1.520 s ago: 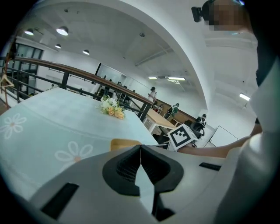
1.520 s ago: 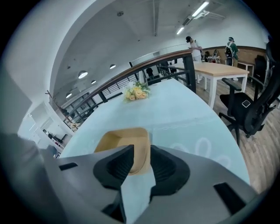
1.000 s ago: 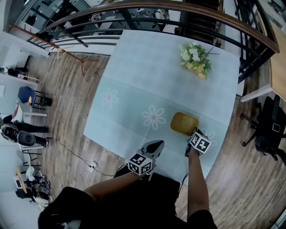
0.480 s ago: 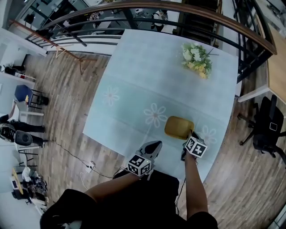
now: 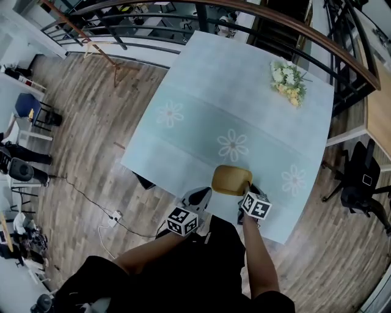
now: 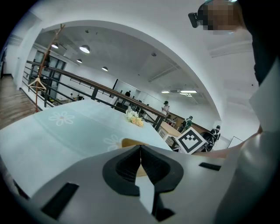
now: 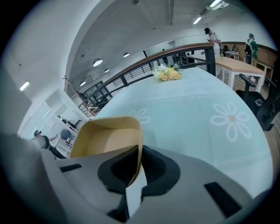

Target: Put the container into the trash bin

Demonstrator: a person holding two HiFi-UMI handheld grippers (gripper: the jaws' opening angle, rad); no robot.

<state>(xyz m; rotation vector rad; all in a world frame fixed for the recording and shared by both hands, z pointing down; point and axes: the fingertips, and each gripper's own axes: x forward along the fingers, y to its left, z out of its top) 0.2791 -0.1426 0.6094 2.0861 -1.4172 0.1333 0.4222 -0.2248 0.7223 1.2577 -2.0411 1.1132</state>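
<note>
The tan open container (image 5: 231,180) is near the front edge of the pale blue table (image 5: 201,92), and I cannot tell whether it is lifted off the cloth. My right gripper (image 5: 247,194) is shut on the container's near rim. In the right gripper view the thin wall of the container (image 7: 109,138) runs down between the jaws of the right gripper (image 7: 138,168). My left gripper (image 5: 199,198) is at the table's front edge, left of the container, shut and empty. In the left gripper view, the left gripper (image 6: 140,151) has the container (image 6: 130,143) just beyond its jaws. No trash bin is in view.
A bunch of yellow and white flowers (image 5: 288,78) lies at the table's far right corner. A dark railing (image 5: 256,13) curves behind the table. An office chair (image 5: 363,183) stands on the wooden floor to the right. A dark object (image 5: 144,181) sits under the table's left front edge.
The right gripper has drawn the container back and leftward, toward the table's front edge. The left gripper has stayed shut at that edge. The head view has shifted.
</note>
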